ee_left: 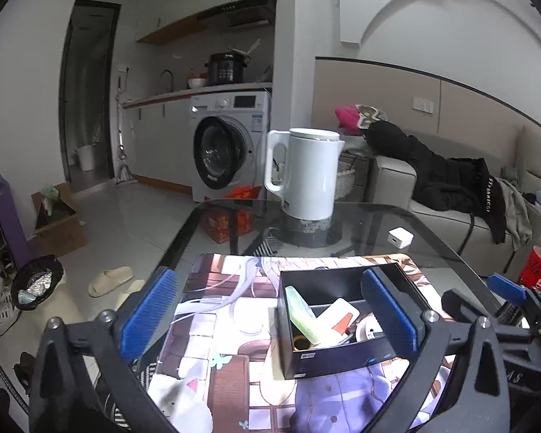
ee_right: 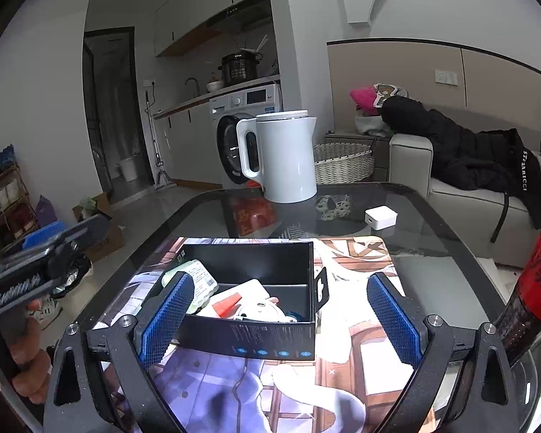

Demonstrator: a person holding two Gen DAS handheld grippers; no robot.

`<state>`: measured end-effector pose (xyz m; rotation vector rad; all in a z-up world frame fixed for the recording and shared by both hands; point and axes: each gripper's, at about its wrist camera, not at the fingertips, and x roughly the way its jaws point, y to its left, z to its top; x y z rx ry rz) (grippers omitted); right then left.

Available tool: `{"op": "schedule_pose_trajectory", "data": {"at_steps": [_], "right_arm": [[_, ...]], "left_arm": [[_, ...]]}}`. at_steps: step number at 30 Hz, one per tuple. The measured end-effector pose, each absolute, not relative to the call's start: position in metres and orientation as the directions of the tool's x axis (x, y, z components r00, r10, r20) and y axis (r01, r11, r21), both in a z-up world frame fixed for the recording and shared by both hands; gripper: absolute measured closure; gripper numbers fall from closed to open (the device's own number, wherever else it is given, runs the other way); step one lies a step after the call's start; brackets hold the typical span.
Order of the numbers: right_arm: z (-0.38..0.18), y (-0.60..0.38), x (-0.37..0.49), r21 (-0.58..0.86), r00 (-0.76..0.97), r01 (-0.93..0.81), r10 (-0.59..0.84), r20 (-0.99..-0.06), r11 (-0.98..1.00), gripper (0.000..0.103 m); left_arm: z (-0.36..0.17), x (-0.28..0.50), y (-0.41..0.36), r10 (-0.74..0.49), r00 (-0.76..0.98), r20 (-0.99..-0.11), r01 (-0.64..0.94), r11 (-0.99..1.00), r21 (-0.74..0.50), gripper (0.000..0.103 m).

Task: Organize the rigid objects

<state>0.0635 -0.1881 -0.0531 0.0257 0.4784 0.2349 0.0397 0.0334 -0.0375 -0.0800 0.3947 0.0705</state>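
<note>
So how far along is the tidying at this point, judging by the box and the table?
Done: several small items already lie in the black box on the printed mat. In hand: nothing; the left gripper and right gripper are both open and empty. Possibly left: the white charger out on the glass table.

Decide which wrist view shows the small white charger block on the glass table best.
The right wrist view: the white charger sits larger there, its port visible. The left wrist view shows the same charger smaller, beyond the black box.
</note>
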Motion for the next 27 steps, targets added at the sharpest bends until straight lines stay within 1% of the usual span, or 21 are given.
{"op": "schedule_pose_trajectory", "data": {"at_steps": [5,9,17,27], "right_arm": [[-0.0467,-0.1949,0.0648,0.100,0.878,-0.179,0.205,-0.433,0.979,0.002],[-0.0470,-0.1966,0.0643,0.105,0.875,-0.178,0.206,-0.438,0.978,0.001],[-0.0535,-0.1934,0.0672,0.102,0.862,-0.183,0.209,-0.461,0.978,0.001],[-0.0532,-0.1878,0.0640,0.081,0.867,-0.200,0.215,-0.449,0.976,0.001]], "left_arm": [[-0.0338,0.0358,0.0342,0.081,0.925,-0.371,-0.112,0.992,-0.061,0.000],[-0.0361,0.0334,0.0319,0.107,0.918,-0.381,-0.132,0.991,-0.039,0.000],[-0.0362,0.0300,0.0303,0.084,0.919,-0.384,-0.109,0.993,-0.043,0.000],[-0.0357,0.0306,0.0288,0.068,0.917,-0.394,-0.096,0.994,-0.052,0.000]]}}
